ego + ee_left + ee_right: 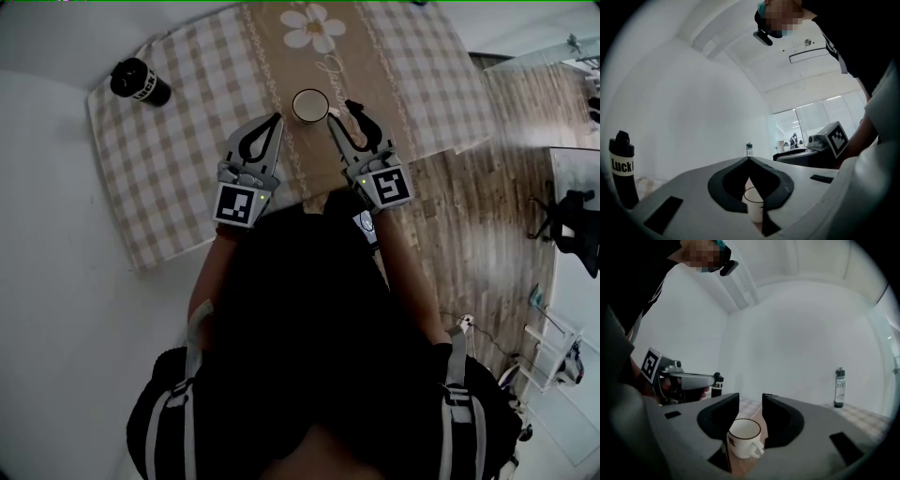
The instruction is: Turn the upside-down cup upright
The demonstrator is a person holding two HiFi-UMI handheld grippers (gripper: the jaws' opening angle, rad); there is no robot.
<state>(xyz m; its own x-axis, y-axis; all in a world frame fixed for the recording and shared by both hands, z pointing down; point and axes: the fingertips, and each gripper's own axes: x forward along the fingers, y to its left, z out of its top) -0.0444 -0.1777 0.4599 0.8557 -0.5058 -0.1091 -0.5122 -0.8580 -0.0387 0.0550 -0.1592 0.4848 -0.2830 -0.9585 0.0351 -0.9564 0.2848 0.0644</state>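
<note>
Dark clothing (309,319) and two grey shoulder straps (457,384) fill the near part of the head view, the lower body cut off by the frame.

Beyond them the cup (310,105) stands upright on the tan runner (314,37), mouth up, with only its white inside and dark rim showing. In the right gripper view the cup (744,438) has its handle turned to the near right.

The right gripper (339,112) hangs just right of the cup with its jaws part-way apart, a clear gap between them. In its own view the right gripper (751,401) has nothing pressed between the pads; the cup shows through the gap, lower down on the runner. From the head view alone I cannot tell whether the nearer fingertip touches the handle.

The left gripper (278,118) sits just left of the cup with its jaws together, the tips meeting and nothing between them. Its own view shows the left gripper (749,161) the same way, with the cup (753,206) partly hidden behind the jaws.

A checked cloth (169,159) lies under the runner. A black bottle (141,82) stands capped at the far left, its lettering cut off by the frame in the left gripper view (622,173). A second bottle (839,387) stands capped far off to the right; what either bottle holds cannot be seen. Wooden floor (487,187) and a dark chair (572,220) lie to the right.
</note>
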